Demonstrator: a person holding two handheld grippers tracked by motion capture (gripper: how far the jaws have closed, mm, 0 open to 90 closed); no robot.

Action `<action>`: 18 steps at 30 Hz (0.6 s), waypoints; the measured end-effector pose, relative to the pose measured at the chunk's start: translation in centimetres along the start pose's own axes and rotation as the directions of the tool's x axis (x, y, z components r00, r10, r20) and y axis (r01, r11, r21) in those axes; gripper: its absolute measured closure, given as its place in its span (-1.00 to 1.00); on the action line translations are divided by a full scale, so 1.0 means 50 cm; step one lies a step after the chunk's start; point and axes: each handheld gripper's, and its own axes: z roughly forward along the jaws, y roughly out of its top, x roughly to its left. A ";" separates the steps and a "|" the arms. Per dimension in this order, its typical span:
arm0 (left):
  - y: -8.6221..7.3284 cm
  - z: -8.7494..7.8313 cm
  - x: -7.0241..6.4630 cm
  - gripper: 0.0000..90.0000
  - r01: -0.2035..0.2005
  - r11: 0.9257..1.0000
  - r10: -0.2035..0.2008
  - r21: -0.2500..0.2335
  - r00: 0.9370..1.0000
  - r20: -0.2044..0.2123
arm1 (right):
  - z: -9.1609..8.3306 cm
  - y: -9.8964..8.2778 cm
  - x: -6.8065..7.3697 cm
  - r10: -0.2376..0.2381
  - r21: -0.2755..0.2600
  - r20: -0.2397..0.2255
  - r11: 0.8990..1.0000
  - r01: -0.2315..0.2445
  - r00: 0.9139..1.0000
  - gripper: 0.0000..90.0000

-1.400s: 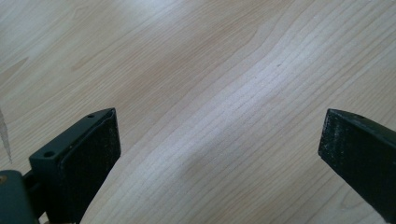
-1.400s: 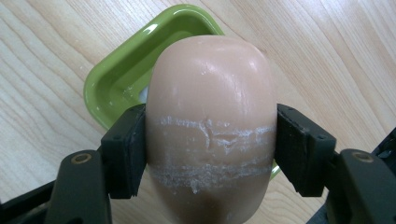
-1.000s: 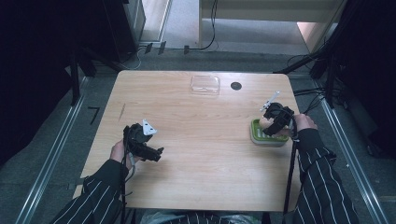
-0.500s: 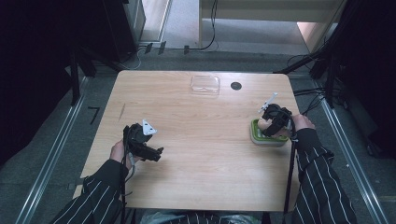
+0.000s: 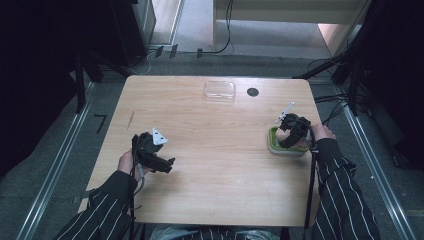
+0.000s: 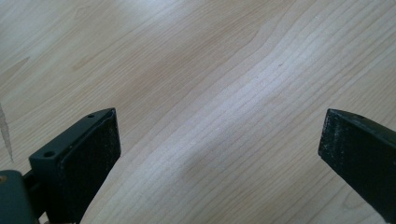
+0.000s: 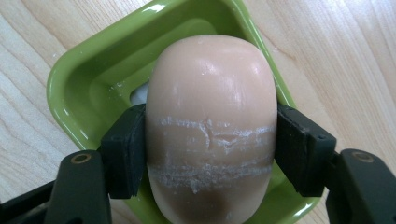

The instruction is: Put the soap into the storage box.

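We see the right gripper [image 7: 210, 149] clamped on a pale bar of soap [image 7: 210, 126] — a pad pressing each flank — with the green soap dish [image 7: 84, 88] directly beneath it. The left gripper [image 6: 219, 154] hovers above bare wooden table [image 6: 196, 70], jaws spread wide, nothing between them.

A pale peach oval soap bar [image 7: 210, 126], streaked white, sits over a glossy lime-green plastic dish [image 7: 79, 88]; black gripper pads [image 7: 123, 151].
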 end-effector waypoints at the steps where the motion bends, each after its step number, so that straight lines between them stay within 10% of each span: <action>1: 0.000 0.000 0.000 -1.00 0.000 1.000 0.000 0.000 1.000 0.000 | 0.002 0.000 0.001 -0.002 -0.003 -0.001 1.000 0.002 1.000 -0.26; 18: 0.001 0.001 -0.002 -1.00 0.002 1.000 -0.002 -0.002 1.000 0.000 | 0.005 -0.006 0.003 -0.027 -0.015 -0.018 1.000 0.027 0.999 -0.26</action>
